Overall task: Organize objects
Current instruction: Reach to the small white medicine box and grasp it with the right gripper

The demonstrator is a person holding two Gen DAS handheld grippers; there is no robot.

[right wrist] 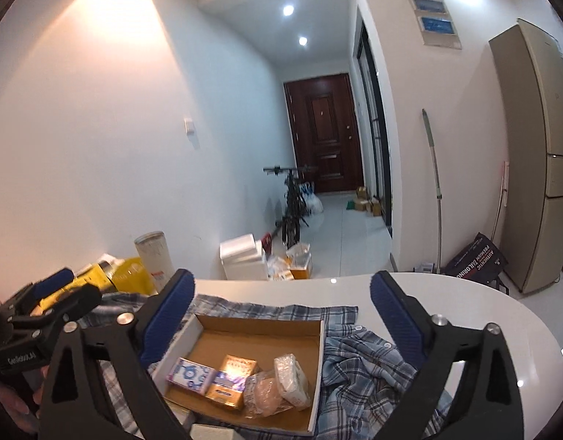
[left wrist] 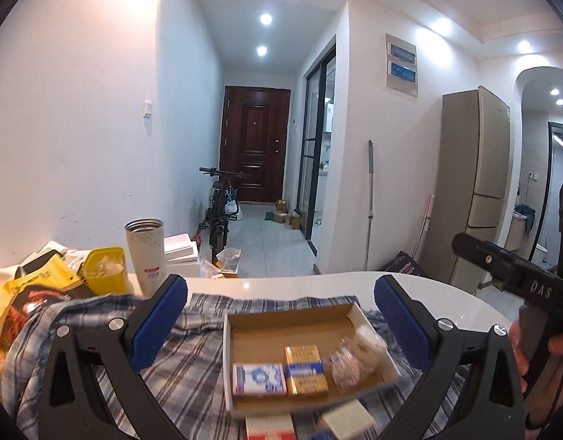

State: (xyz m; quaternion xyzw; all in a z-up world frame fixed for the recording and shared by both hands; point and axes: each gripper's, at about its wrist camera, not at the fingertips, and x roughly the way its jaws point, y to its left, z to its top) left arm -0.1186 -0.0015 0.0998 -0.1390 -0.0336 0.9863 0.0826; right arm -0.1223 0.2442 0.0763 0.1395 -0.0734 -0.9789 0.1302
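Right gripper (right wrist: 281, 315) fingers (right wrist: 168, 315) spread wide above open cardboard box (right wrist: 259, 337) holding small packets, on plaid shirt (right wrist: 358, 359) covering white surface (right wrist: 464, 293).

Both wrist cameras sit low over the white table (left wrist: 446, 293), looking forward between their own fingers and down the hallway toward the dark door (left wrist: 254, 143). The left one faces it squarely; the right angles leftward. Both share the nearby cardboard box (right wrist: 259, 333), close below.
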